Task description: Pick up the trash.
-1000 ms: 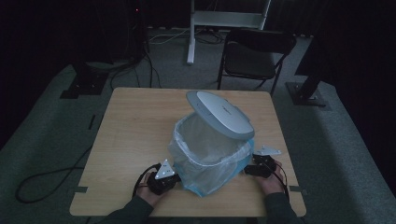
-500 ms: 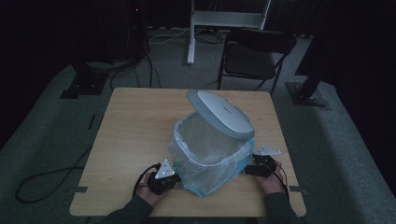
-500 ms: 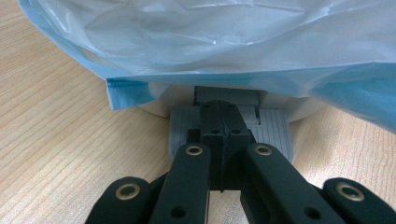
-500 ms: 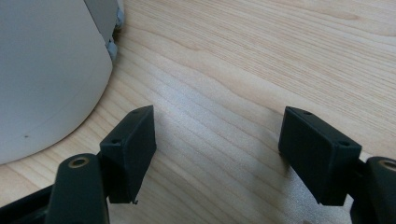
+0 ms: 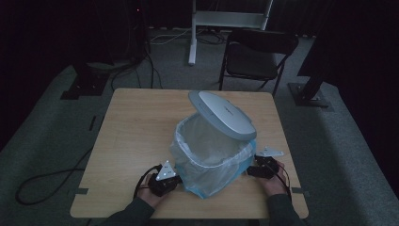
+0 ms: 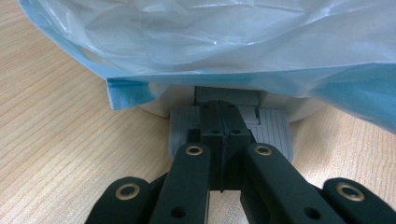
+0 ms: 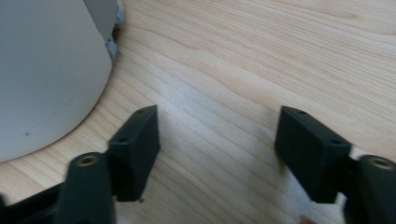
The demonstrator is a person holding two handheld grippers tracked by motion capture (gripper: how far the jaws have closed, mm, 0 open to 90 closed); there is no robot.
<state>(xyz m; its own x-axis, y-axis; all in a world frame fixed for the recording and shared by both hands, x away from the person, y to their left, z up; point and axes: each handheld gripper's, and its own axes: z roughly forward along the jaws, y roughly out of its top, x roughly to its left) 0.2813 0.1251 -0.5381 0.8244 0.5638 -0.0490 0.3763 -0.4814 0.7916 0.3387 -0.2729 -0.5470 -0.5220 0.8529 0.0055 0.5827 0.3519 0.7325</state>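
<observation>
Little shifts except the right gripper (image 7: 217,154), its empty jaws just narrowed yet apart beside the white pedal bin (image 5: 211,155) lined with a blue plastic bag (image 6: 261,51) mid-table, while the clenched left gripper (image 6: 223,133) presses its grey pedal (image 6: 275,130).

The bin (image 5: 214,157) stands near the front edge of the table (image 5: 136,122), its bag (image 5: 207,181) draped over the rim and its lid (image 5: 221,114) tipped up toward the back edge, blocking the way in from behind. The mouth lies open from above and from the front. The pedal (image 6: 275,128) juts out under the bag's hem on the left. The table's left half and back corners are bare wood. On the right, only a narrow strip runs between bin and edge.
</observation>
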